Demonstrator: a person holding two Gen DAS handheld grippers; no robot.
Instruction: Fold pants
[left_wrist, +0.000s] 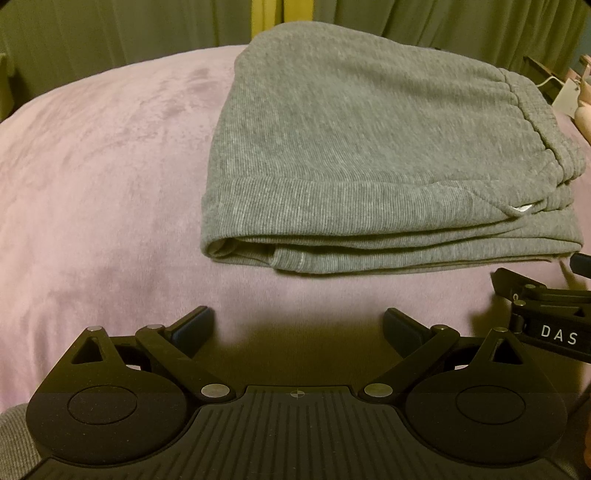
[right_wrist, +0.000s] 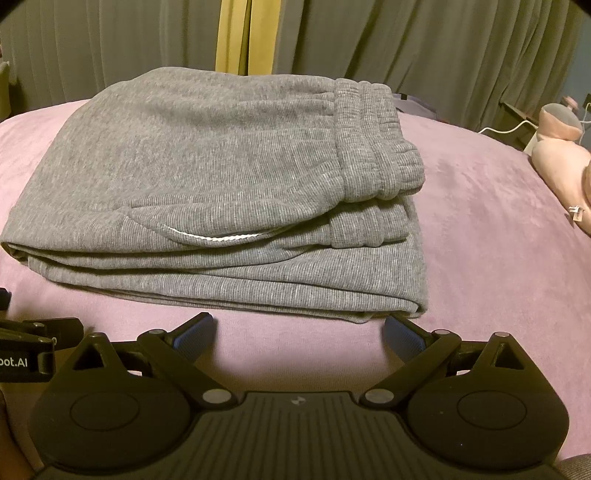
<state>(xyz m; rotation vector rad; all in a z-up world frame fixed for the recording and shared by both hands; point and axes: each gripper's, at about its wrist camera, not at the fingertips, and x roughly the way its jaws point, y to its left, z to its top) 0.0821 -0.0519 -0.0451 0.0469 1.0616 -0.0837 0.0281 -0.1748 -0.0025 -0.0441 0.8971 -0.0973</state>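
Note:
Grey sweatpants (left_wrist: 362, 155) lie folded in a compact stack on a purple blanket (left_wrist: 92, 184); the waistband is on the right side, with a white drawstring showing at a pocket. They also show in the right wrist view (right_wrist: 207, 192). My left gripper (left_wrist: 298, 326) is open and empty, a short way in front of the stack's near edge. My right gripper (right_wrist: 299, 328) is open and empty, its right fingertip close to the stack's near right corner. The right gripper's side also shows at the right edge of the left wrist view (left_wrist: 546, 321).
Grey-green curtains (right_wrist: 406, 48) hang behind the bed, with a yellow strip (right_wrist: 236, 37) between them. A pink plush object (right_wrist: 561, 158) lies on the blanket (right_wrist: 480, 221) at the far right, with a white cable (right_wrist: 506, 127) beyond it.

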